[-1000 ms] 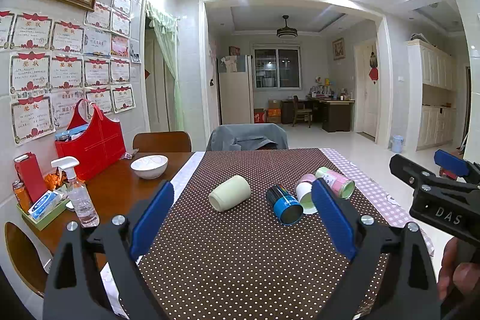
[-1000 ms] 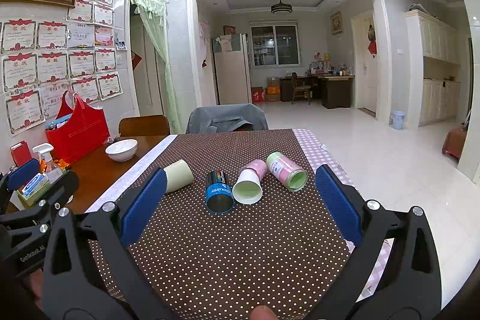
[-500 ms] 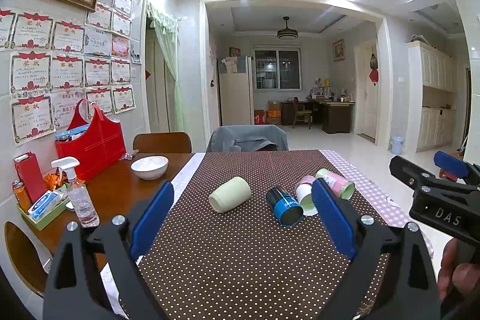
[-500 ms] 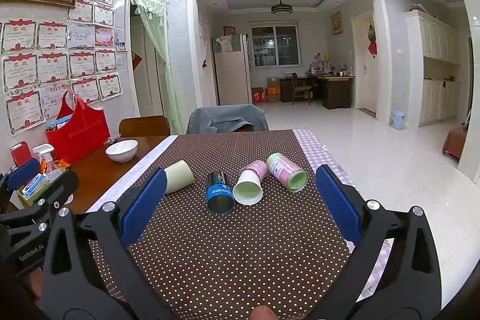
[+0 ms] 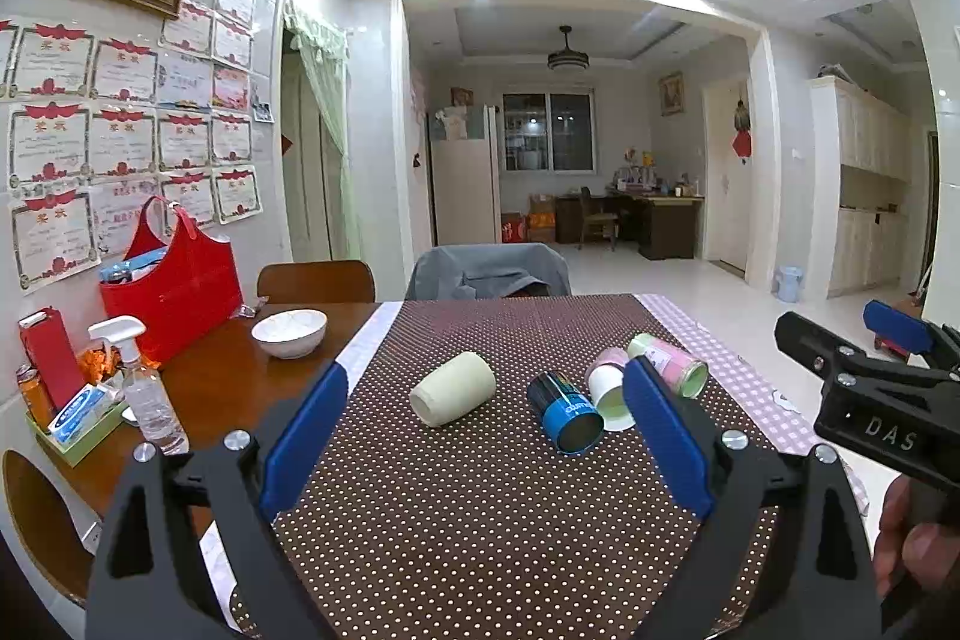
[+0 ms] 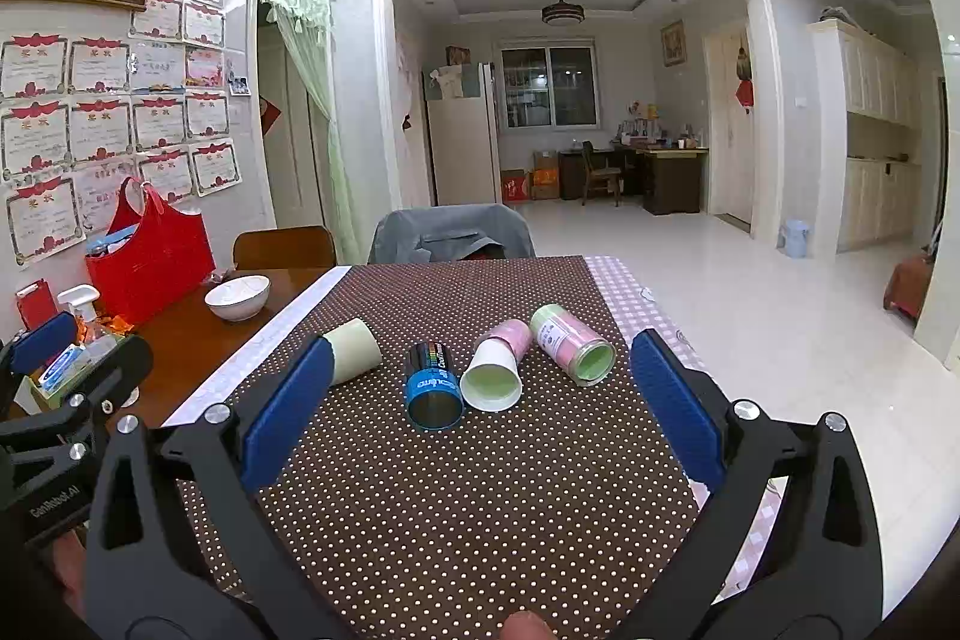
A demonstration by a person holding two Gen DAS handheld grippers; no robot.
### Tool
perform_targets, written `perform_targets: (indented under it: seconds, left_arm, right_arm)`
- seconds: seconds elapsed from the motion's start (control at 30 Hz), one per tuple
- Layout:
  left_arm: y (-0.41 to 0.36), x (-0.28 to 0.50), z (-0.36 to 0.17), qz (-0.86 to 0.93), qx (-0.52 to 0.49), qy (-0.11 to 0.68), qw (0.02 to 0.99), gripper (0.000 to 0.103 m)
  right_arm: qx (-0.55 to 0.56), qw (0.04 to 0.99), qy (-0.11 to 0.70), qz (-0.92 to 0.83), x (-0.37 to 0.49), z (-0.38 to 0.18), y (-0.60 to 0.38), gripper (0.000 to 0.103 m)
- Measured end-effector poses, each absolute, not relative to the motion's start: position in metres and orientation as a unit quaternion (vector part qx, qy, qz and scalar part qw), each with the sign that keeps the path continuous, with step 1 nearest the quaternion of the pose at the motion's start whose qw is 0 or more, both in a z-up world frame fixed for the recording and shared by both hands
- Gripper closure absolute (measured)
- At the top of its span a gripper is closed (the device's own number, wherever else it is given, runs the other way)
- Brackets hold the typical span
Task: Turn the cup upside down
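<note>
Four cups lie on their sides in a row across the dotted tabletop (image 6: 480, 508): a cream cup (image 5: 453, 388) at 11 o'clock in the left wrist view, then a blue cup (image 6: 433, 383), a white-and-pink cup (image 6: 495, 370) touching it, and a pink-and-green cup (image 6: 573, 344) at 1 o'clock. A white bowl (image 5: 289, 333), spray bottle (image 5: 150, 400) and red bag (image 5: 174, 283) stand at 9 to 10 o'clock on bare wood. The left claw (image 5: 480, 430) and right claw (image 6: 474, 409) both gape wide, gripping nothing, with open cloth beneath them.

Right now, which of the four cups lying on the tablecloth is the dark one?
The blue-and-black cup, second from the left, with its open mouth toward the camera. The cream cup, white-rimmed pink cup and green-pink cup are pale.
</note>
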State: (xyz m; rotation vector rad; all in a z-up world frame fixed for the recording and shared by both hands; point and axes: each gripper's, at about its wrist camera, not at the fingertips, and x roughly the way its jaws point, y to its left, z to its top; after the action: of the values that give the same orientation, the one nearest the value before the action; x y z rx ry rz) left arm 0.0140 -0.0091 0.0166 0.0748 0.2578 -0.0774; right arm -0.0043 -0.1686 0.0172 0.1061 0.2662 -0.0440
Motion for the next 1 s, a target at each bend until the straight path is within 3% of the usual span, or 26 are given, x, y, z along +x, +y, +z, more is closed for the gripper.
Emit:
perform_targets:
  seconds: [0.5,1.0]
  left_arm:
    - [-0.04,0.119,0.017,-0.073,0.074,0.195,0.975,0.011]
    - [-0.124,0.329,-0.045,-0.172,0.13,0.382,0.899,0.011]
  right_arm:
    - [0.059,0.978,0.197,-0.019,0.098,0.01,-0.207,0.006]
    - [0.108,0.938,0.322,-0.066,0.234,-0.052,-0.296,0.006]
